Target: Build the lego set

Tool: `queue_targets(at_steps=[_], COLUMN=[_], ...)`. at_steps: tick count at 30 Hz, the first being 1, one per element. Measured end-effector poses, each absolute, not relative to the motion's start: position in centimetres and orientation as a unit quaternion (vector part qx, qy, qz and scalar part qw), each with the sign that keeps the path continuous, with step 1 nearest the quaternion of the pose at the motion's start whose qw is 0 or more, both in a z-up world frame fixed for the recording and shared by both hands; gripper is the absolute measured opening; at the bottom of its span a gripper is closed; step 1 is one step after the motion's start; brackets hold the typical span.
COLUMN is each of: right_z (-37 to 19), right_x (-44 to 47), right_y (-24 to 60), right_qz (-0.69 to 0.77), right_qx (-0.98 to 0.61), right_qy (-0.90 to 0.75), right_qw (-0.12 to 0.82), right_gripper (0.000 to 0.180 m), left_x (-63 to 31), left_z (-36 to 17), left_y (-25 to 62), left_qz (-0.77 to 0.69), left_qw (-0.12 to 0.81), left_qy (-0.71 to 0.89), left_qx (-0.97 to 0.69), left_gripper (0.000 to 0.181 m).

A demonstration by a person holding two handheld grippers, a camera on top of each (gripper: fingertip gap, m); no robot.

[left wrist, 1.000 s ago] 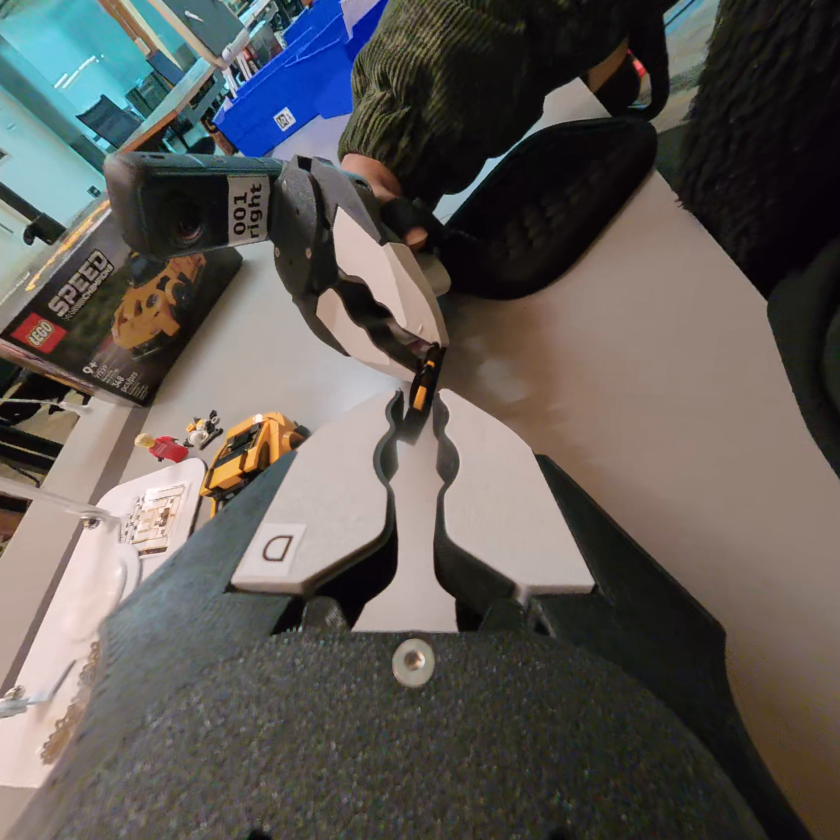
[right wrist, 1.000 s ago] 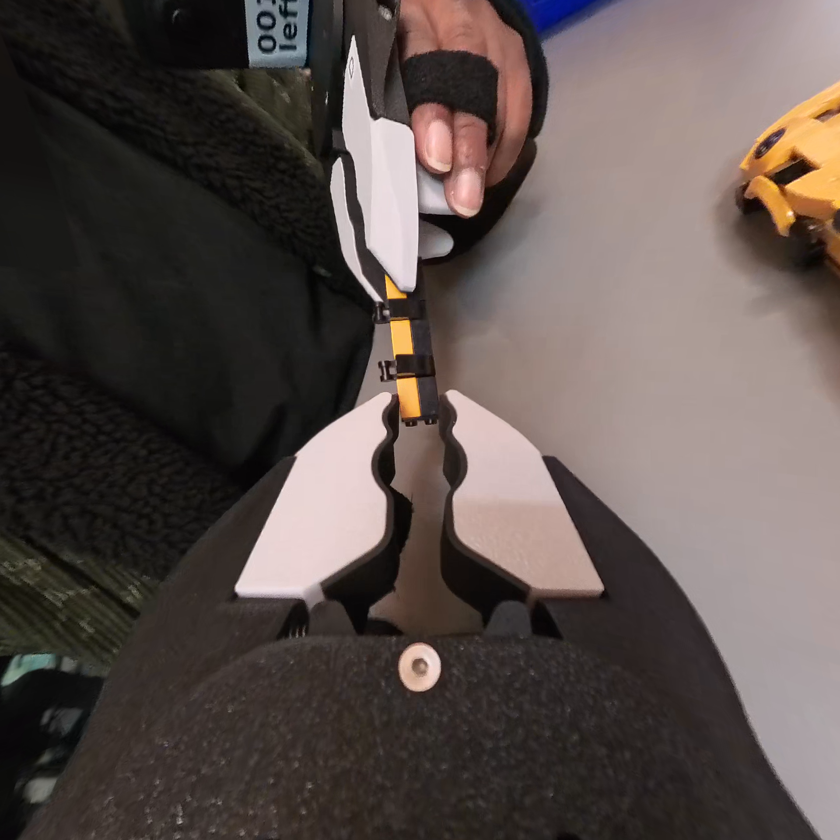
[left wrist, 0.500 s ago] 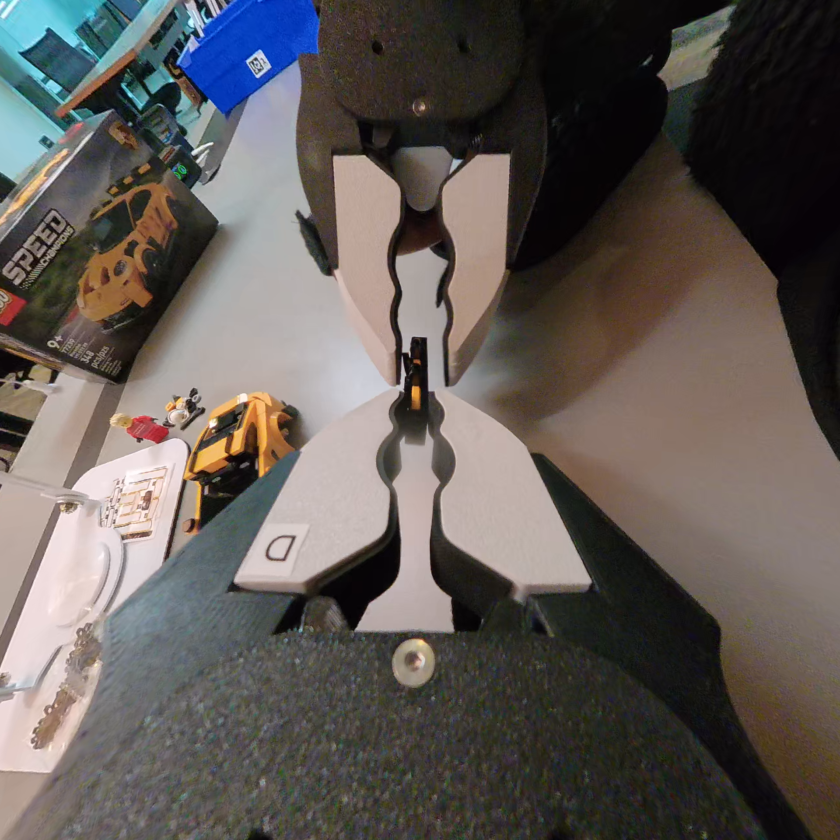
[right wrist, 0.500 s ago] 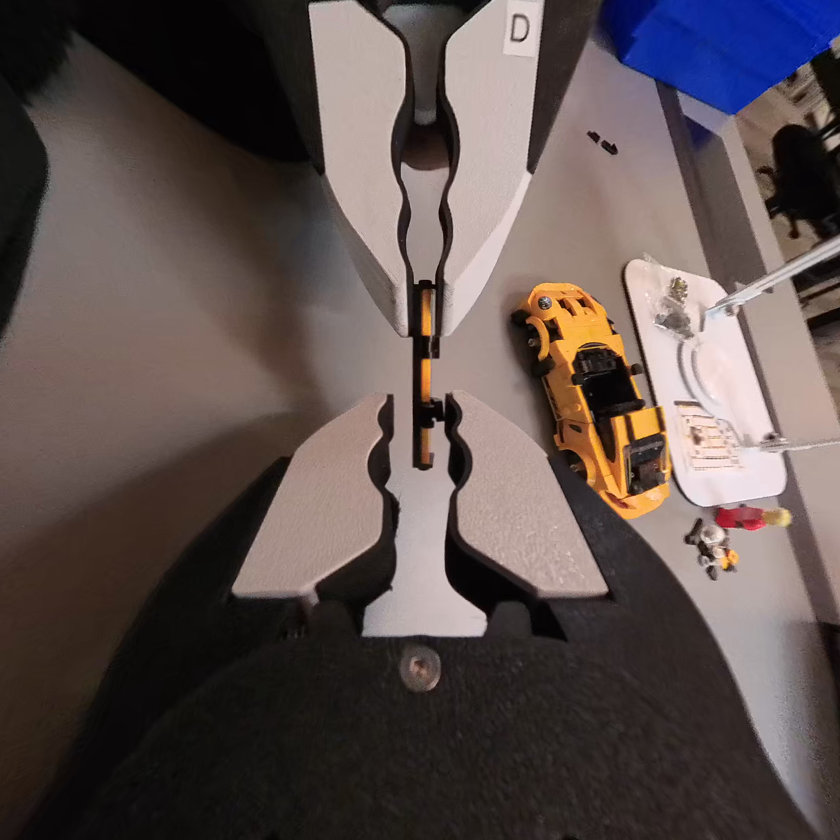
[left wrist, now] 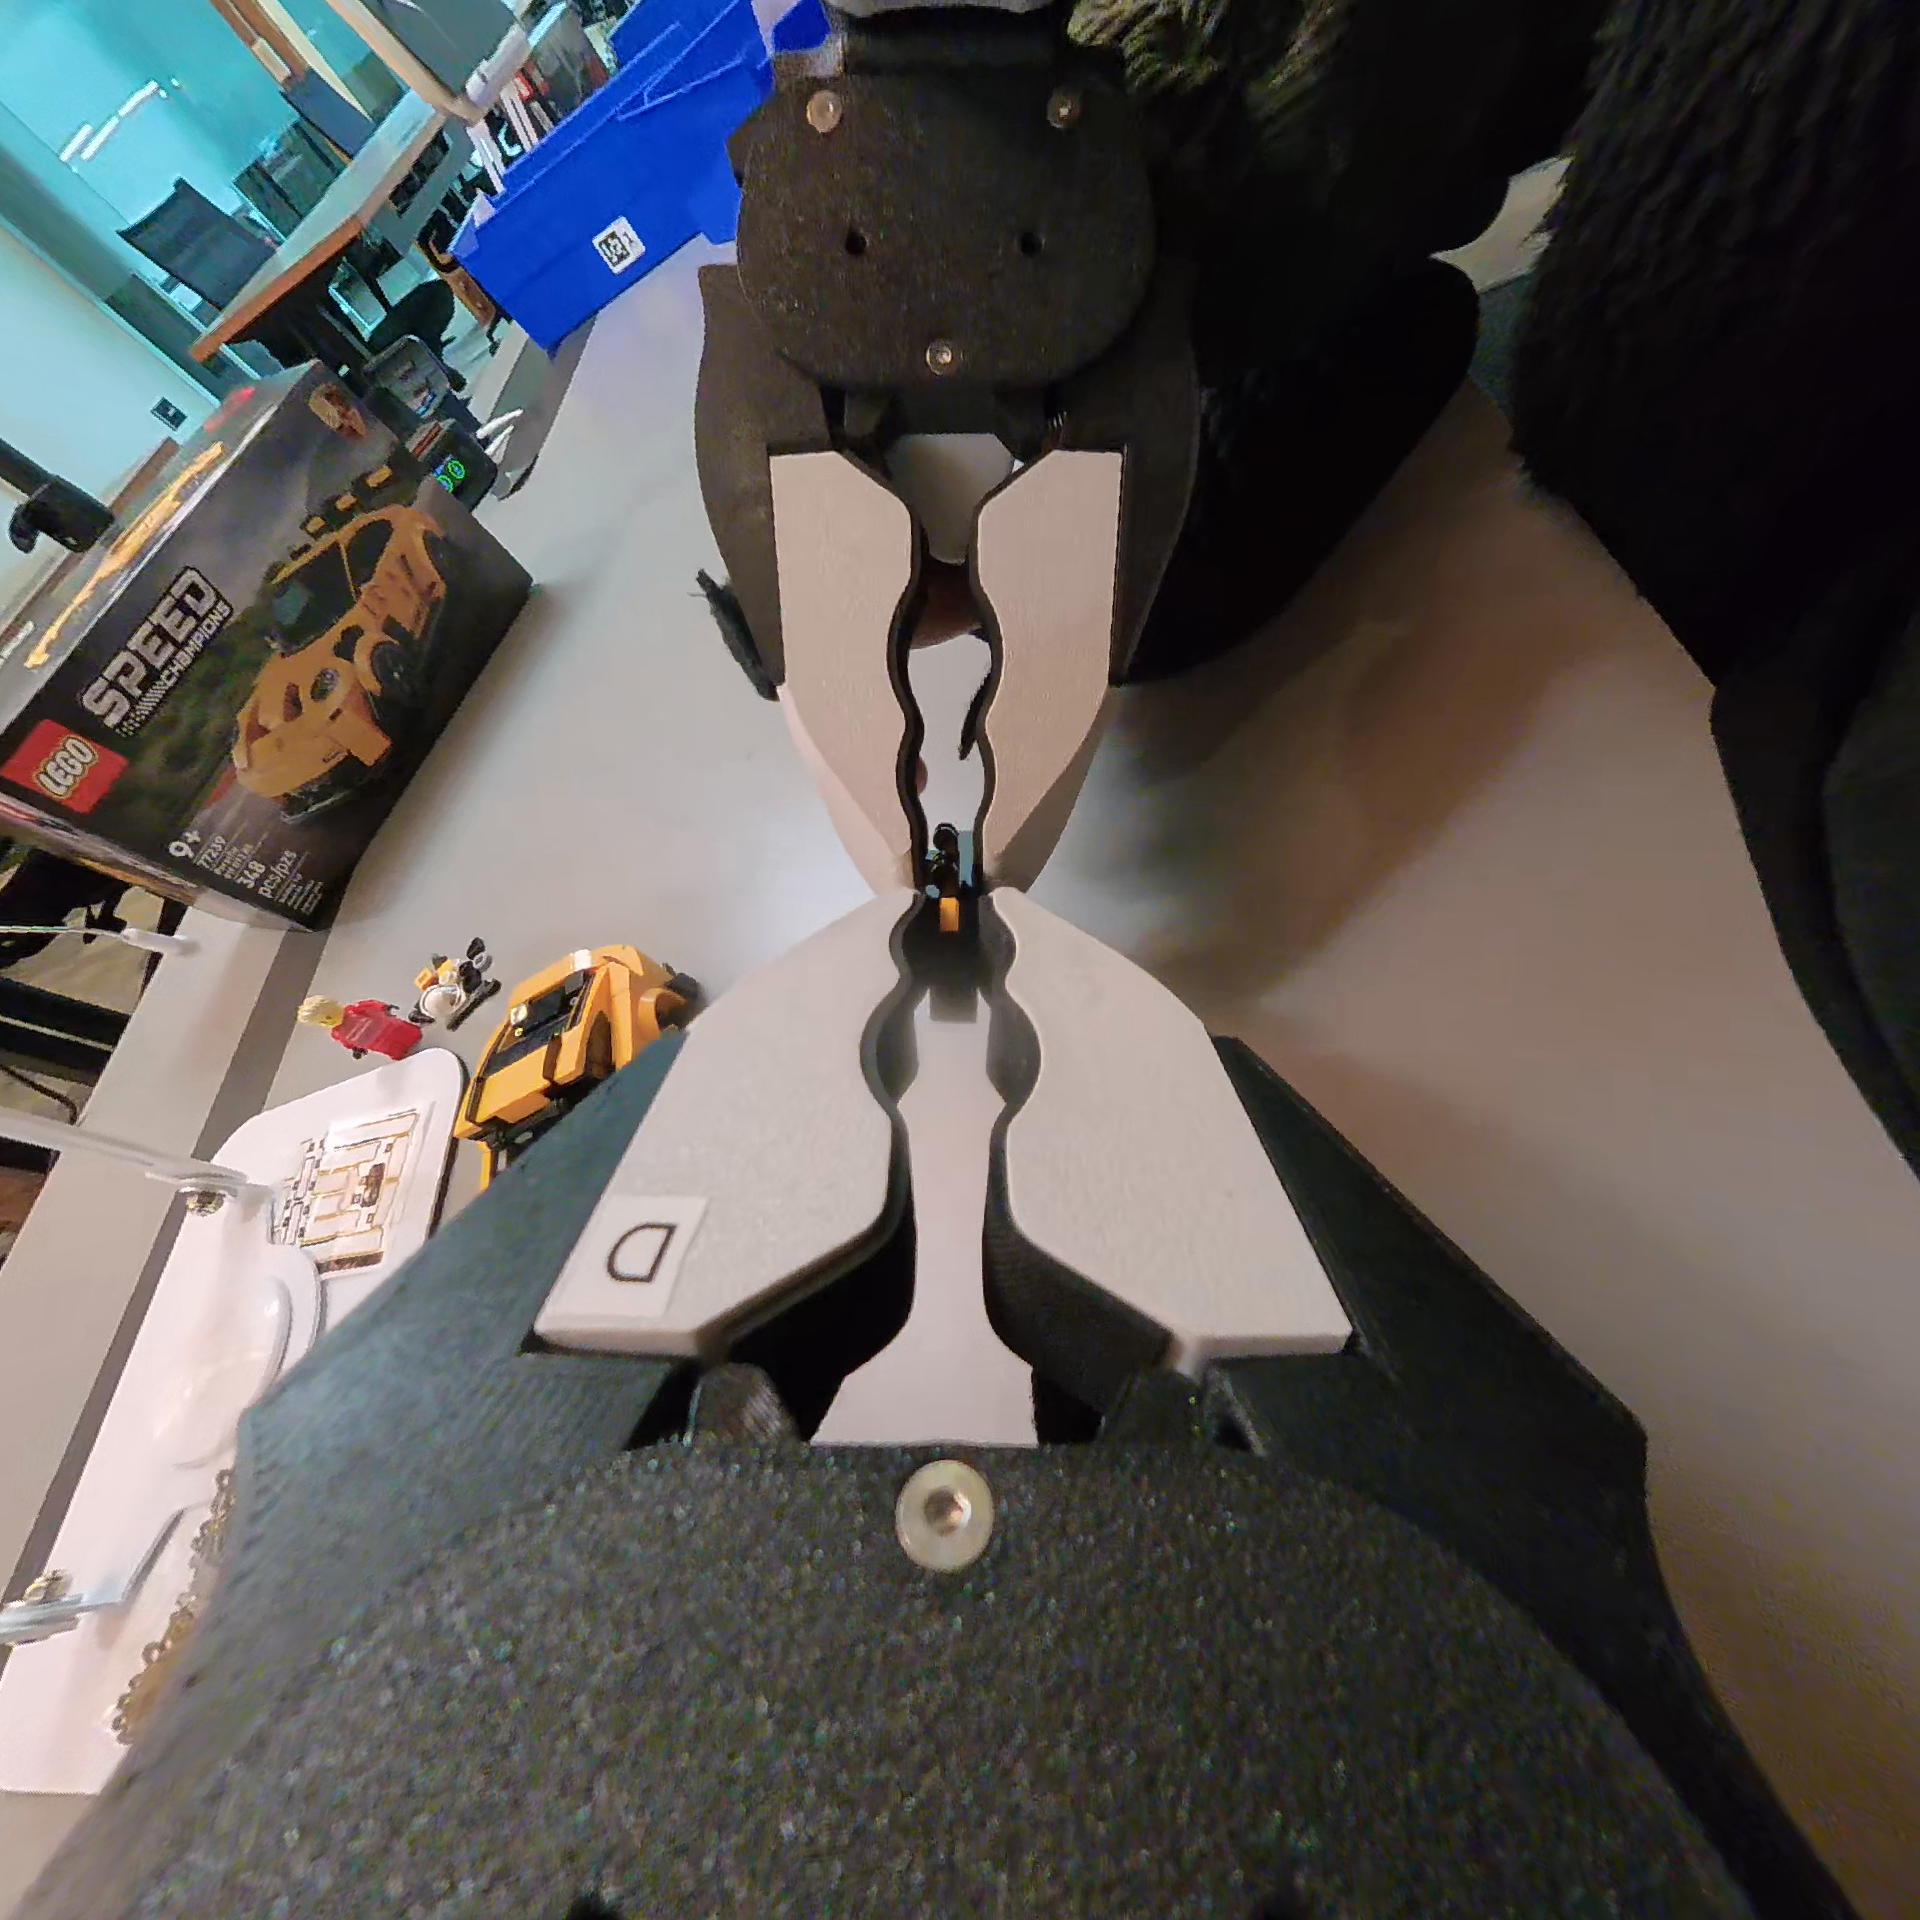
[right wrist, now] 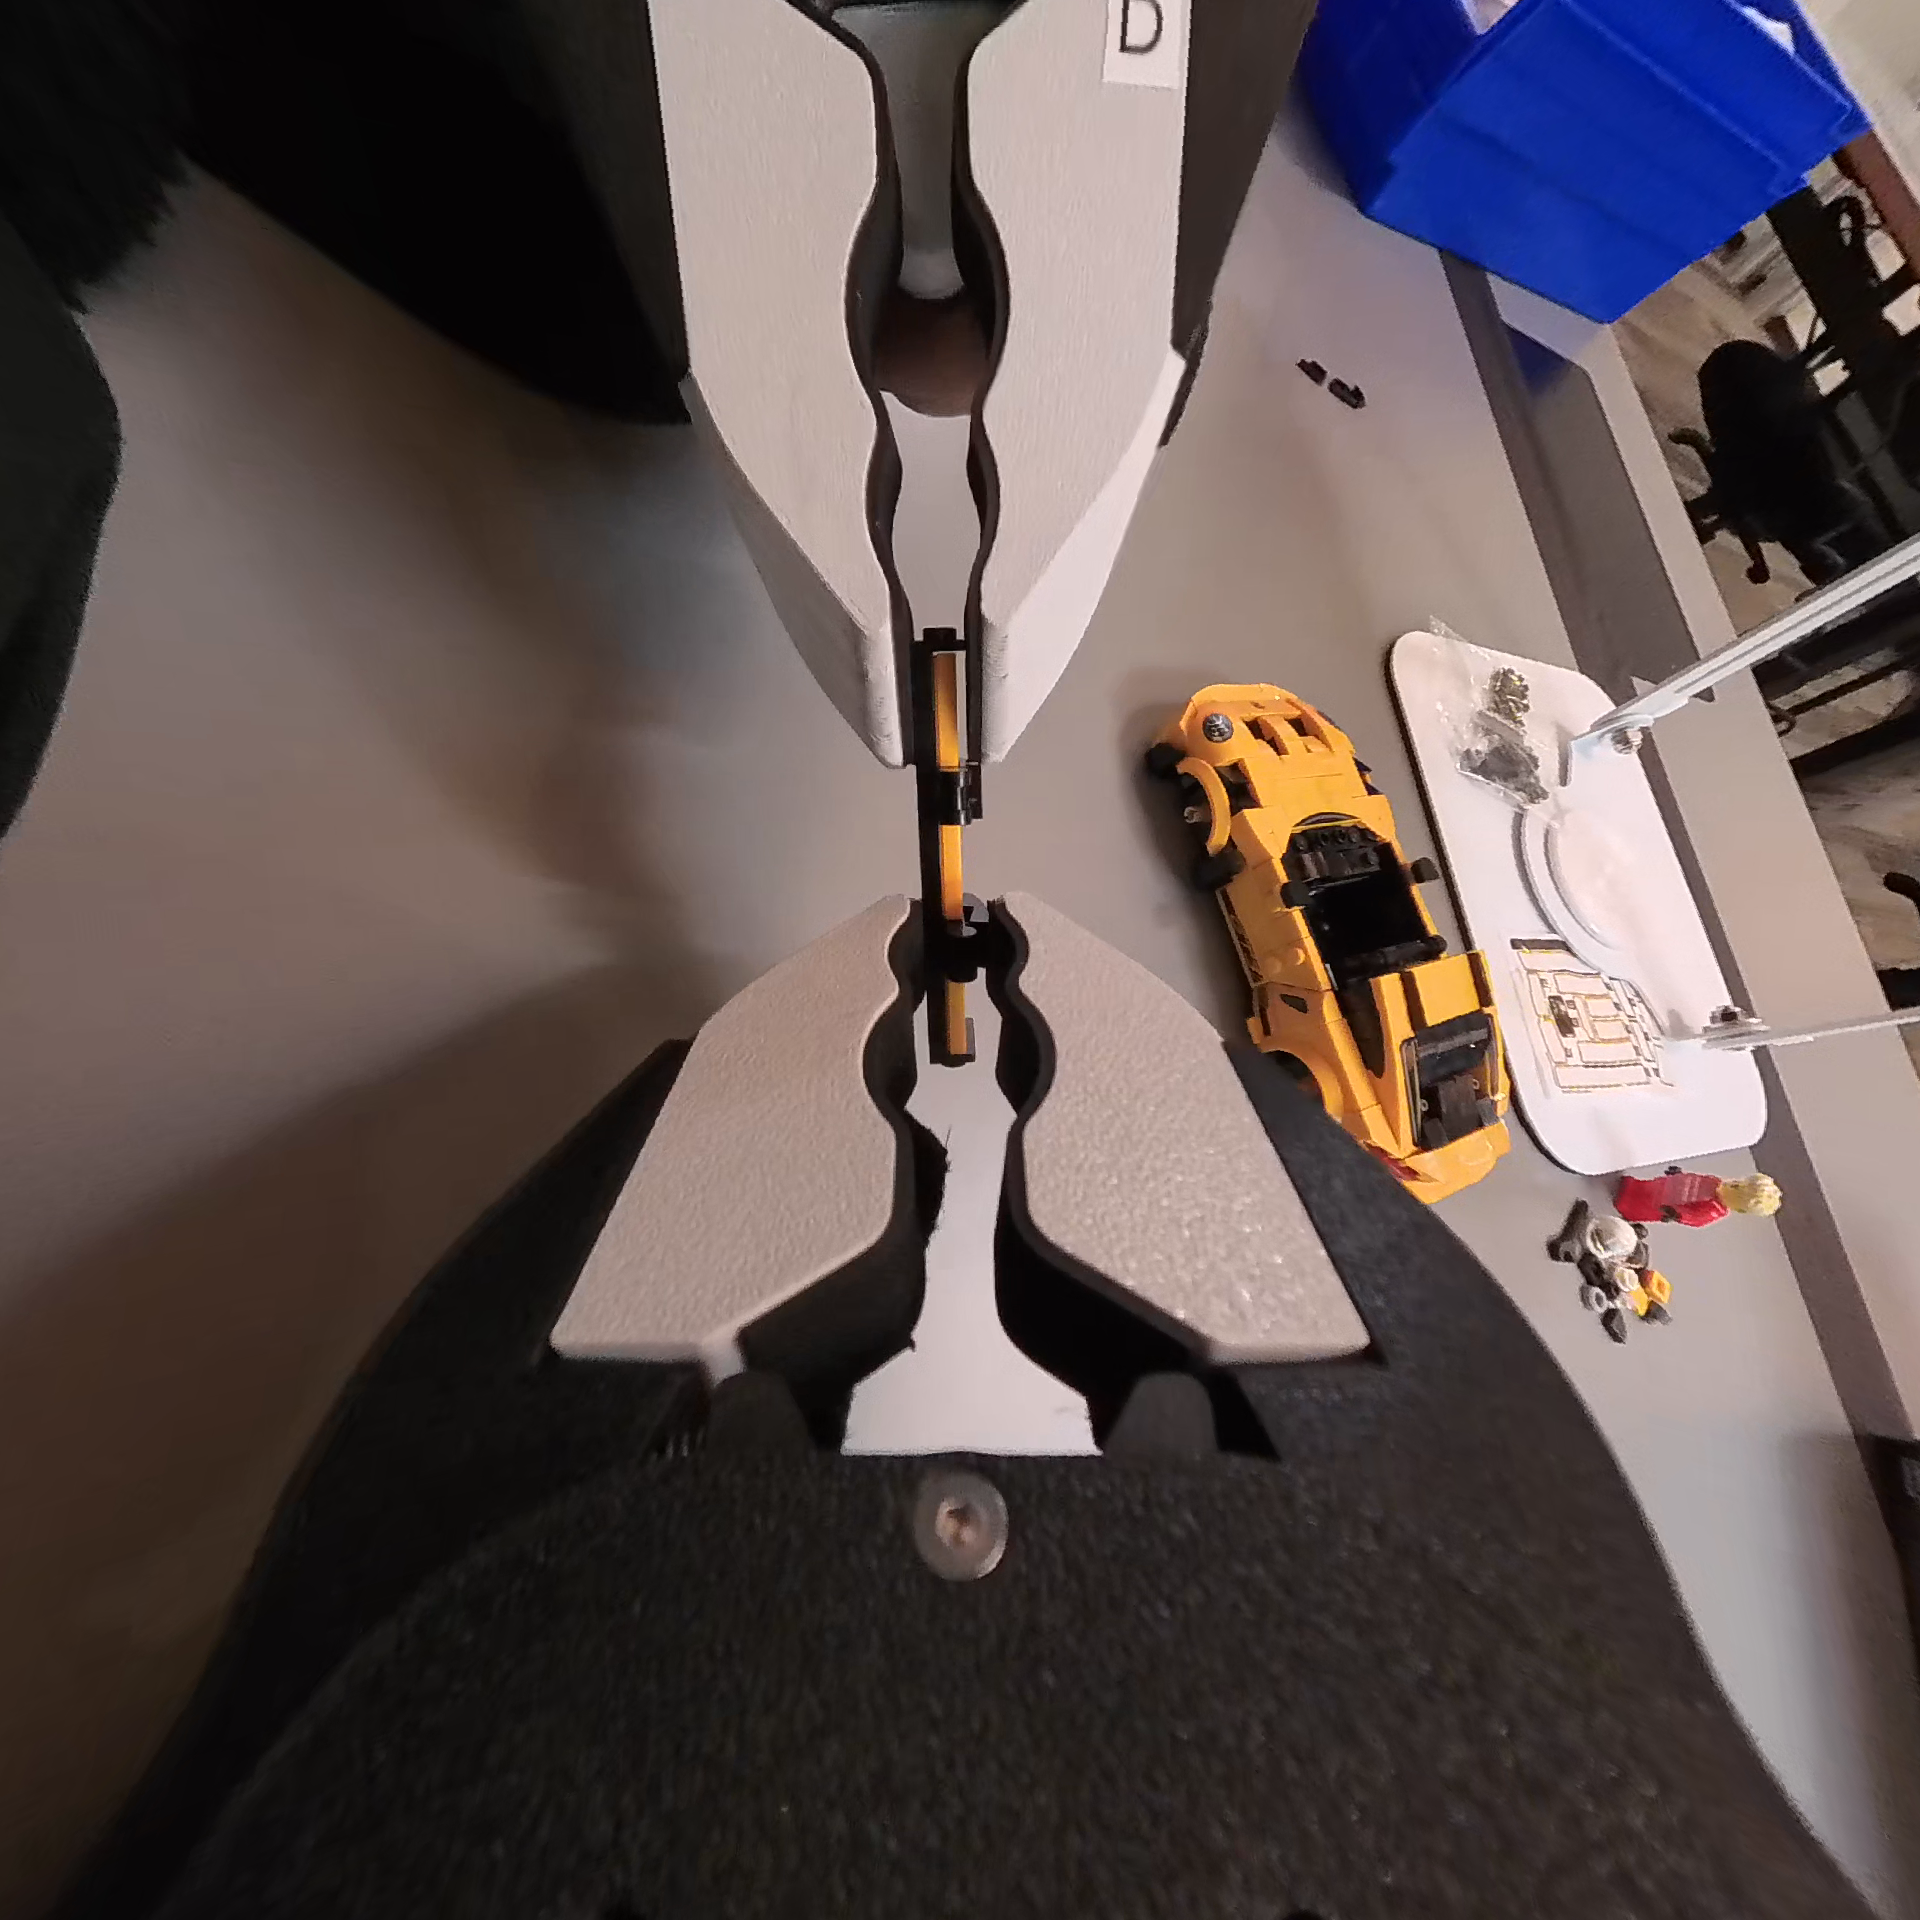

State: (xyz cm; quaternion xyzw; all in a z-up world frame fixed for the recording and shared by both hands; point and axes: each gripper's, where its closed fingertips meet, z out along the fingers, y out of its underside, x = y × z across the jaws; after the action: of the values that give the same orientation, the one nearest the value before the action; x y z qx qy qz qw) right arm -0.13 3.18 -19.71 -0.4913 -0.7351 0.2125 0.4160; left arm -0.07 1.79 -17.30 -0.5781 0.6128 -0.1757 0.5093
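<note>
A thin orange-and-black lego strip (right wrist: 943,831) is held in the air between my two grippers, which face each other tip to tip above the grey table (right wrist: 416,727). My left gripper (left wrist: 945,920) is shut on one end of the strip (left wrist: 945,914); it shows at the top of the right wrist view (right wrist: 940,753). My right gripper (right wrist: 951,925) is closed around the other end, its pads against the strip's black clip; it shows at the top of the left wrist view (left wrist: 945,868). The yellow lego car (right wrist: 1340,935) lies on the table to the side, roof open.
A white tray (right wrist: 1683,1122) with a sticker sheet and small bagged parts lies past the car. A red minifigure (right wrist: 1694,1195) and a small figure (right wrist: 1610,1262) lie near it. The lego box (left wrist: 239,665), blue bins (right wrist: 1600,135) and two small black pieces (right wrist: 1330,379) are farther off. Both grippers' tips are close together, under 4 cm apart. My right gripper's tips are some 25 centimetres from the small figure (right wrist: 1610,1262). Seen from the left wrist view (left wrist: 453,985) as well.
The right gripper swung round to face the left one head-on. The two tips moved closer together, and the right jaws narrowed onto the strip's free end.
</note>
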Motion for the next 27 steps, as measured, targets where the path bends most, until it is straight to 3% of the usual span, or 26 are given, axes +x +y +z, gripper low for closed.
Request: queue_targets(at_steps=[11, 15, 18, 27], right_z=[-18.3, -16.5, -15.3, -12.7], right_x=[0.0, -0.3, -0.5, -0.9], right_y=[2.6, 2.4, 1.7, 0.6], right_qz=[0.223, 0.241, 0.269, 0.35], right_qx=[-0.466, -0.449, -0.435, -0.419], right_qy=[-0.731, -0.7, -0.677, -0.619], right_qw=[0.446, 0.501, 0.529, 0.565], right_gripper=[0.01, 0.01, 0.01, 0.01], left_x=[0.4, -0.3, -0.4, 0.4], left_z=[-15.8, -13.9, -13.8, -13.5], left_y=[1.0, 1.6, 1.4, 0.3], left_qz=[-0.171, -0.223, -0.255, -0.278], left_qw=[0.544, 0.566, 0.56, 0.564], left_qy=[0.615, 0.567, 0.559, 0.564], left_qx=[-0.545, -0.555, -0.556, -0.535], left_gripper=[0.008, 0.026, 0.027, 0.01])
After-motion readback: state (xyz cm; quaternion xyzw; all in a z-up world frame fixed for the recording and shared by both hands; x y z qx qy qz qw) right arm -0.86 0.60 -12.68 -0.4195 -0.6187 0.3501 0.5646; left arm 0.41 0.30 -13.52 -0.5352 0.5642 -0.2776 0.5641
